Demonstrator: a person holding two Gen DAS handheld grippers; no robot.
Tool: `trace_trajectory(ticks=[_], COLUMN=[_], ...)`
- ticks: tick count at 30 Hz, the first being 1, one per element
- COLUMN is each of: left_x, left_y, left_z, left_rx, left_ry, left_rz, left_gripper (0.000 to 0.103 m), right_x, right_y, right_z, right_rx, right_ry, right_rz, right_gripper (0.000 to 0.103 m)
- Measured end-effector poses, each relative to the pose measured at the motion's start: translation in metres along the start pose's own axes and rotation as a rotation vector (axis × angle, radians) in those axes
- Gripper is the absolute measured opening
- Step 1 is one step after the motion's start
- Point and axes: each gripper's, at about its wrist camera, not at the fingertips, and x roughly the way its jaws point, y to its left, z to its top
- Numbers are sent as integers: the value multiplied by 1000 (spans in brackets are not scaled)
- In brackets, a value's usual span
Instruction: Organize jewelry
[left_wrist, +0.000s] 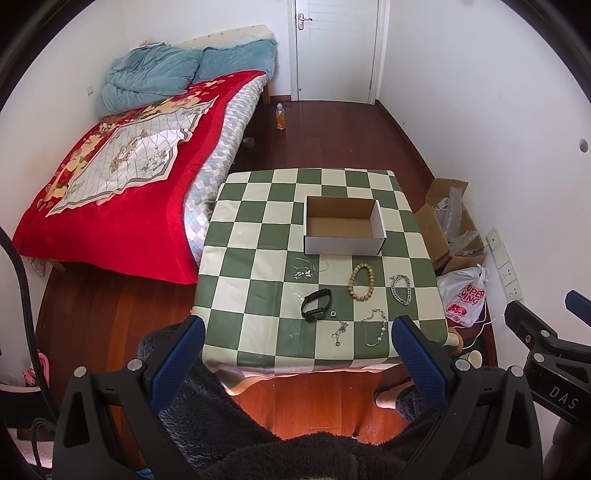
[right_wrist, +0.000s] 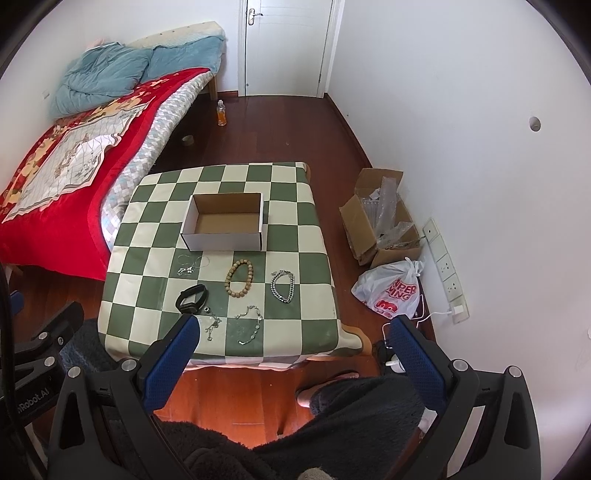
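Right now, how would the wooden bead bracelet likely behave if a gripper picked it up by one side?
The wooden bead bracelet would probably sag rather than hold its ring shape, being separate strung beads. It looks light. The round beads might slip between the fingers.

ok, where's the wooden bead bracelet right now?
The round wooden bead bracelet lies flat on the green-and-cream checkered tablecloth, just in front of the open white cardboard box, between the black wristband and the silver chain bracelet.
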Motion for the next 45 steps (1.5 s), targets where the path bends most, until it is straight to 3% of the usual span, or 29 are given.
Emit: trace_trajectory(ticks=[21, 28, 33, 39, 45], left_x=[0, 19, 71, 159, 240], left_y=[3, -1, -1, -10, 5], left_z=[-1, 13, 35, 53, 72], left_rx=[-3, 22, 57, 130, 91], left_ry=[2, -47, -14, 143, 274], left_rz=[-4, 99, 180, 219, 241], left_gripper=[103, 103, 103, 103, 103], right_x=[0, 15, 54, 131, 229], right_y=[-1, -6, -24, -43, -51], right_z=[1, 4, 15, 31, 45], right_rx=[3, 26, 80, 122, 144], right_ry=[5, 26, 54, 135, 273], right_rz=[7, 18, -22, -64, -63], right_gripper=[103, 103, 103, 103, 103])
